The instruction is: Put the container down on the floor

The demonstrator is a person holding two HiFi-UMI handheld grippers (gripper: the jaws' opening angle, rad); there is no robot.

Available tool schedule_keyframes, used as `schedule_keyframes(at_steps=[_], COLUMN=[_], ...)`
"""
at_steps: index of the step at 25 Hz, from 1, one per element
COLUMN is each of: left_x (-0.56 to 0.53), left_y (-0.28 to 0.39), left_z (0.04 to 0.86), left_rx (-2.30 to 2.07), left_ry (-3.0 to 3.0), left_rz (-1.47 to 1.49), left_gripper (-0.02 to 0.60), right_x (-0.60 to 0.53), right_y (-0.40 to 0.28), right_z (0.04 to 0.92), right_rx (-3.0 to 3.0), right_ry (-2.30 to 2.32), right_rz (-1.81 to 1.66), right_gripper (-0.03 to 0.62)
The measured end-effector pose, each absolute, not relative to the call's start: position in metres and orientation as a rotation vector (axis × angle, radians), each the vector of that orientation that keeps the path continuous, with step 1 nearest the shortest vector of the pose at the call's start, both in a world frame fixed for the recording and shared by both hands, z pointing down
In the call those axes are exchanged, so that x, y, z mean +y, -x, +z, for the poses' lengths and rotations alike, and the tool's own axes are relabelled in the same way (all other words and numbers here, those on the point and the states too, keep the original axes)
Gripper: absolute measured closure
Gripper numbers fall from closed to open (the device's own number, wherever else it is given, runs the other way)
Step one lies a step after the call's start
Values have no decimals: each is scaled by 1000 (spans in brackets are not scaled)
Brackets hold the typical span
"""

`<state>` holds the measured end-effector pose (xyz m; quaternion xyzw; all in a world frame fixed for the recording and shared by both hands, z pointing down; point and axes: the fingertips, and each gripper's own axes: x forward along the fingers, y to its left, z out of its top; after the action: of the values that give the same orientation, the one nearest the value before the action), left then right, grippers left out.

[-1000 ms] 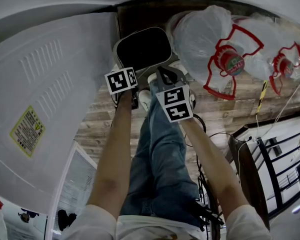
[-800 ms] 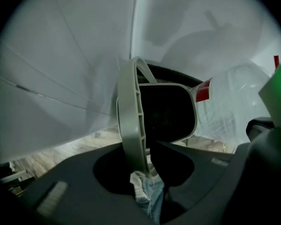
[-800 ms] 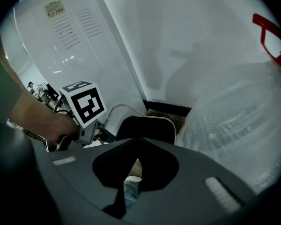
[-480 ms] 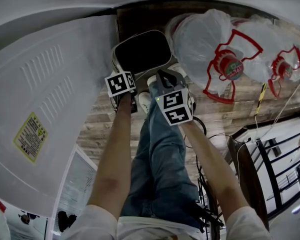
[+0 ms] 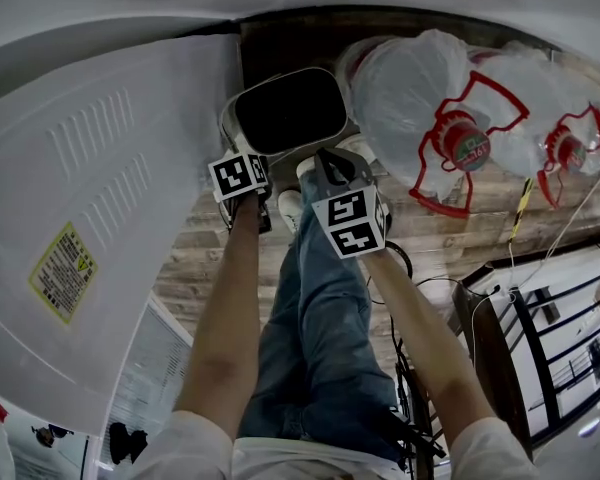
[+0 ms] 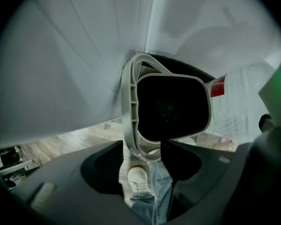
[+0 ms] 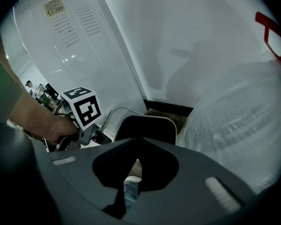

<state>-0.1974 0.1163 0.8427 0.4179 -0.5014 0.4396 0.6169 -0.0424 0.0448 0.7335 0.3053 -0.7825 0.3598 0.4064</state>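
Observation:
A grey-rimmed container (image 5: pixel 285 113) with a dark inside sits low in the corner, over the wooden floor (image 5: pixel 450 228). My left gripper (image 5: pixel 240 151) is shut on the container's near left rim. In the left gripper view that rim (image 6: pixel 131 125) runs down between the jaws of the left gripper (image 6: pixel 141 153). My right gripper (image 5: pixel 330 156) hovers just beside the container's near edge. In the right gripper view the container (image 7: pixel 145 128) lies beyond the right gripper (image 7: pixel 132 165), whose jaws stand almost together with only shoe and jeans showing through. Whether the container rests on the floor is hidden.
A tall white appliance (image 5: pixel 90 218) with a yellow label fills the left. Large water bottles (image 5: pixel 410 88) in plastic bags with red handles crowd the right of the container. A black rack (image 5: pixel 560 318) stands at the lower right. The person's jeans (image 5: pixel 320 298) and white shoes (image 5: pixel 290 200) are below the grippers.
The whole view has drifted slightly down the picture. The container stays in the left gripper and neither grip has changed.

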Motion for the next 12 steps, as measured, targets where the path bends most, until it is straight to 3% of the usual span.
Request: schedule_keyframes(at_steps=[12], left_x=[107], left_y=[193], left_z=[826], left_rx=[-1142], left_ry=[-987], left_rz=[1022], left_gripper=[334], right_x=[43], right_y=[38], right_z=[717], right_rx=[-1984], right_ry=[-782], right_rz=[904], right_gripper=[568])
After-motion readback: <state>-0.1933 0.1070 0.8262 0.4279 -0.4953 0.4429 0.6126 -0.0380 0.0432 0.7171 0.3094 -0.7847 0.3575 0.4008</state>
